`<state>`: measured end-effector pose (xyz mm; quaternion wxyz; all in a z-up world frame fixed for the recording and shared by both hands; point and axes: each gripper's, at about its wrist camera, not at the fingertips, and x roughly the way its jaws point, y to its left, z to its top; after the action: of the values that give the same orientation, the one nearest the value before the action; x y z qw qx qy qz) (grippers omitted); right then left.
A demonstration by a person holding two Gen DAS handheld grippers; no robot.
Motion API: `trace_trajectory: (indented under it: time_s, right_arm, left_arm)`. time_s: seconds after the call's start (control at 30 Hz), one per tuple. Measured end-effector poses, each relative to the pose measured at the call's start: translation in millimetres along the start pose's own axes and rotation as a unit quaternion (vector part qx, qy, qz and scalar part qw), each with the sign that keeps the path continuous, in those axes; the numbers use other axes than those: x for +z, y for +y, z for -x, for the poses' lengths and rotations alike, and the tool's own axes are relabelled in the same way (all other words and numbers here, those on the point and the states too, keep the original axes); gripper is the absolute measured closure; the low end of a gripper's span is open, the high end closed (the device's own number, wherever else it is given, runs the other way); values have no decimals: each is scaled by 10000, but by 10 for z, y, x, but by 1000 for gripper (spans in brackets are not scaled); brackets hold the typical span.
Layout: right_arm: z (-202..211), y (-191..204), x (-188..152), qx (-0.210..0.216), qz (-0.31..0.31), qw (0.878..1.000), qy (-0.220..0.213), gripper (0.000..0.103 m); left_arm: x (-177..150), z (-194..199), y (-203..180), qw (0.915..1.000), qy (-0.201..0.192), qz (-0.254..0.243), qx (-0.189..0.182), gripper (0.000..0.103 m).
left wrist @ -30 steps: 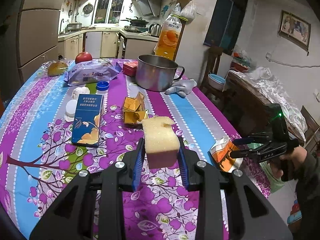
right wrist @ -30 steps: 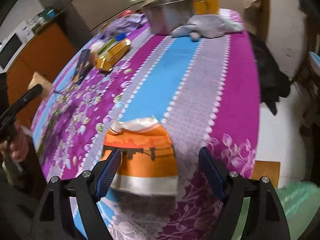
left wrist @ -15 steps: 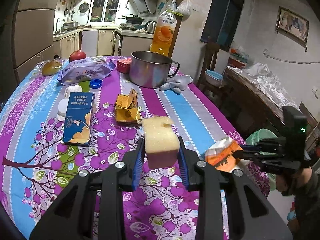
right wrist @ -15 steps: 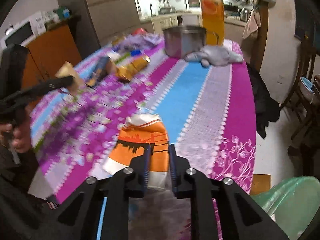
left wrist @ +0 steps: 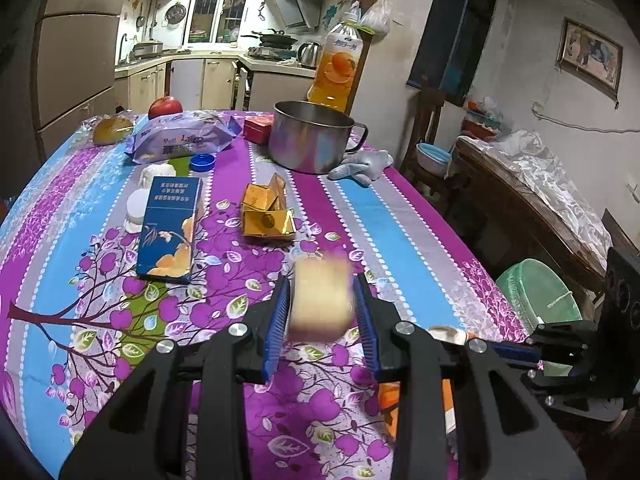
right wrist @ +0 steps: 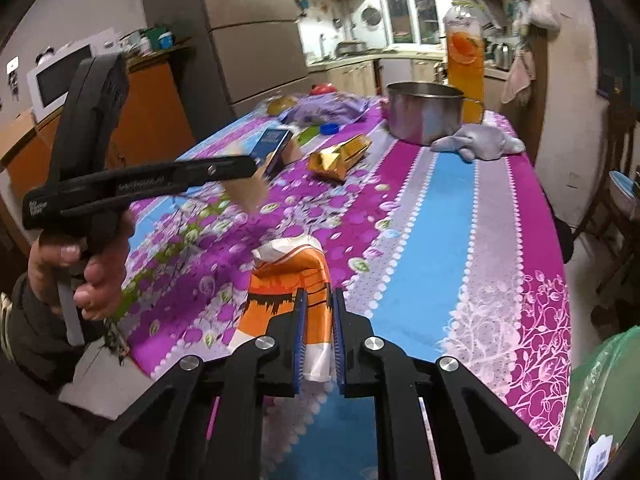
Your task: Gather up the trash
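Wrapper (right wrist: 288,292) orange, long axis pointing away, pinched by right gripper (right wrist: 319,340), left gripper (left wrist: 322,320) clamping sponge (left wrist: 320,300)

My kitchen is lit by dim indoor light, brightest at the far window (left wrist: 224,0). Fisheye bends walls near black corners. The sponge (left wrist: 320,300) in my left gripper (left wrist: 322,312) smears with motion blur; the tablecloth (right wrist: 460,240) blurs too
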<state>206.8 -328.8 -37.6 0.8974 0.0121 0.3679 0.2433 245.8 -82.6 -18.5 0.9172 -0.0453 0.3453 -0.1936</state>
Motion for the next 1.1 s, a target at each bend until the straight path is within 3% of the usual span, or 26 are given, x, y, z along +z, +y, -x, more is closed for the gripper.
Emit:
trace_trajectory:
  time_s: [0.13,0.23,0.3,0.33,0.37,0.43,0.6,0.67,0.77,0.83,0.93,1.03,1.1]
  right_arm:
    - [59,-104,-84,-19,-391,9992,47,90]
    - [34,-27,-354,-62,-514,9977,441,88]
    - [52,-18,-497,-319,-501,9968,537,87]
    - [123,0,-546,-614,-360,9966,417,79]
    - [198,19,-563,-840,-205,9959,270,60]
    - [363,88,-559,-996,143,9949,-41,43]
    - [366,408,-533,-365,1078,9935,-16,35]
    - [249,616,-568,-306,1971,9795,286,35]
    - [111,705,-602,-401,2794,9577,567,35]
    - [60,658,-535,-335,2937,9533,625,31]
    - [61,743,-498,-554,3484,9344,494,5]
    - [-108,716,-425,-392,3878,9173,815,5]
    - [-258,625,-329,-198,3862,9160,1063,5]
  left_arm:
    - [-1,3,63,10000,6,47,13,72]
    - [-2,-12,105,10000,15,66,-13,70]
    - [2,-38,127,10000,37,67,-27,69]
    - [4,-45,138,10000,46,68,-29,69]
    - [9,-51,156,10000,48,57,-19,68]
    - [21,-71,191,9999,104,4,-8,66]
    - [24,-132,368,9994,349,26,-83,60]
    - [7,-133,468,9990,440,77,-93,60]
    - [-14,-134,553,9983,549,106,-151,60]
    - [-29,-129,547,9981,587,46,-204,58]
    - [-64,-147,470,9974,642,-156,-296,56]
    - [-76,-224,405,9950,832,-292,-466,55]
    - [-63,-304,348,9929,957,-472,-518,54]
